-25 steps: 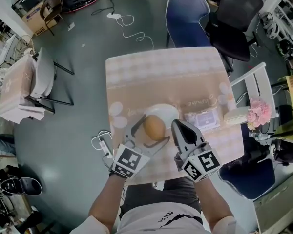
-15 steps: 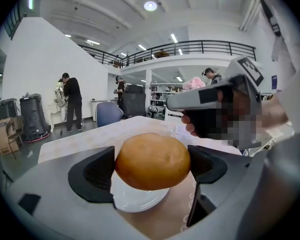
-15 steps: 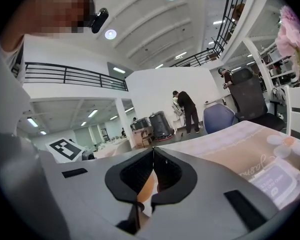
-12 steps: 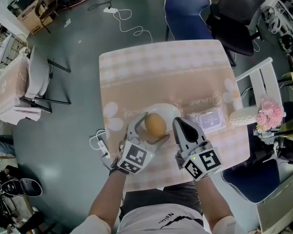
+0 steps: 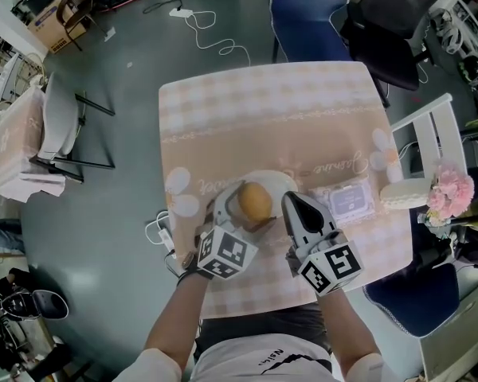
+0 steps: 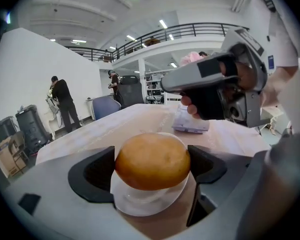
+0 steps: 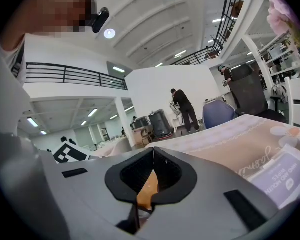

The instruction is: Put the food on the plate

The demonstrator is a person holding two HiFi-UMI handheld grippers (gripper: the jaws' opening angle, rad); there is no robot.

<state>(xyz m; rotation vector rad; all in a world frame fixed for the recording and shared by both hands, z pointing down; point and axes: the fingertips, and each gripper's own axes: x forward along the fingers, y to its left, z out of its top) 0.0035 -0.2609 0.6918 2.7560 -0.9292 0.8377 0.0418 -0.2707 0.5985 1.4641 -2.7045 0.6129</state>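
1. Left gripper view: a bun (image 6: 152, 159) is pinched by the left gripper (image 6: 151, 171) over the plate (image 6: 140, 204).
2. The right gripper (image 7: 151, 151) is seen pressed together just right of the plate, over the near side of the table (image 5: 263, 110).

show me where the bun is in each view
Head view: bun at centre, over the white plate.
Left gripper view: bun low centre, gripped between the fingers.
Right gripper view: only an orange-brown sliver through the gap in the shut fingers, probably the bun.
Shared landmark: the packet, right of the bun in the head and left gripper views, lower right in the right gripper view.
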